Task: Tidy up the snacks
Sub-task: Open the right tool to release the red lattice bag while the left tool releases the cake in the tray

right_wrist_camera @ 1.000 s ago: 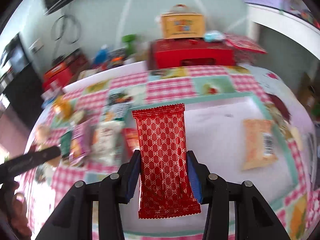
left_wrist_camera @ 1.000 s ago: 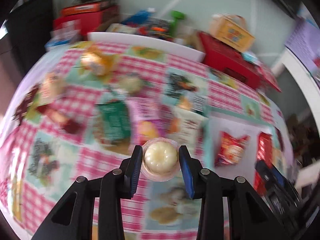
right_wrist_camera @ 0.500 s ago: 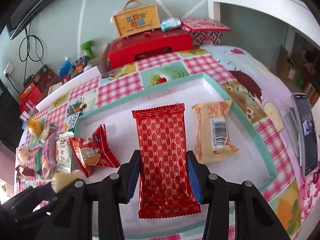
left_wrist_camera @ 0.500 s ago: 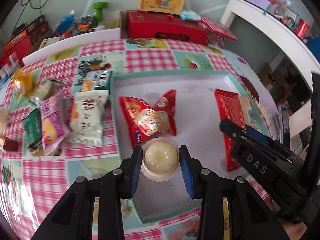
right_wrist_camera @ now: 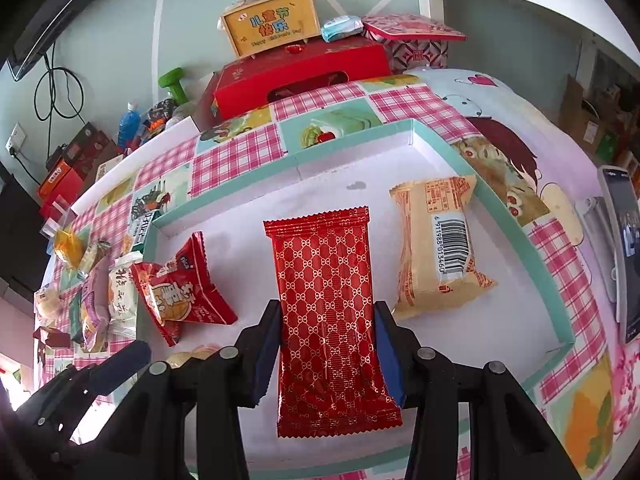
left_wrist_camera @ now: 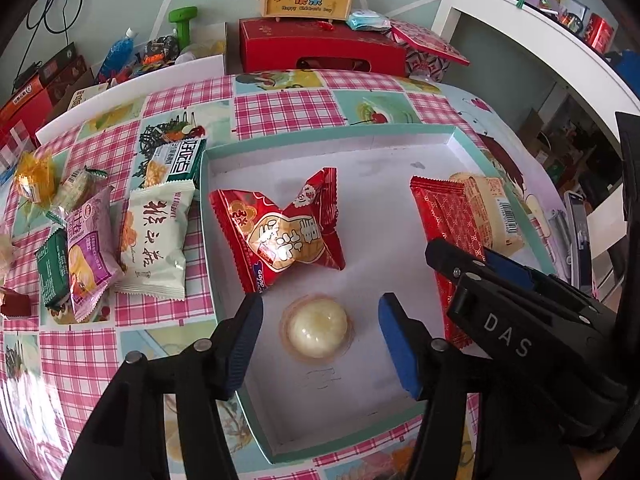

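jelly cup (left_wrist_camera: 316, 330): set down on the white floor of the tray (left_wrist_camera: 224, 280), near its front-left corner, just in front of the red twisted-end snack bag (left_wrist_camera: 280, 232). Half a second ago it was clamped between the pads; now it is seen lying free.

left gripper (left_wrist_camera: 320, 342): jaws spread wide, one on each side of the cup, no contact visible. Release is judged complete.

red patterned wrapper (right_wrist_camera: 328, 312): pinched between the pads of the right gripper (right_wrist_camera: 326, 354), held over the tray floor between the red snack bag and the tan barcode packet (right_wrist_camera: 436, 248). Grip unchanged from earlier frames; whether its far end touches the floor cannot be told.

tray contents: jelly cup, red bag and tan packet are counted inside; the red wrapper is judged next to be placed.

outside tray: loose snacks (left_wrist_camera: 120, 232) are left on the checked tablecloth (left_wrist_camera: 280, 112) to the left, well apart from the cup. Sorting is judged partway done.

risk: the cup could be nudged if the left jaws are withdrawn low.
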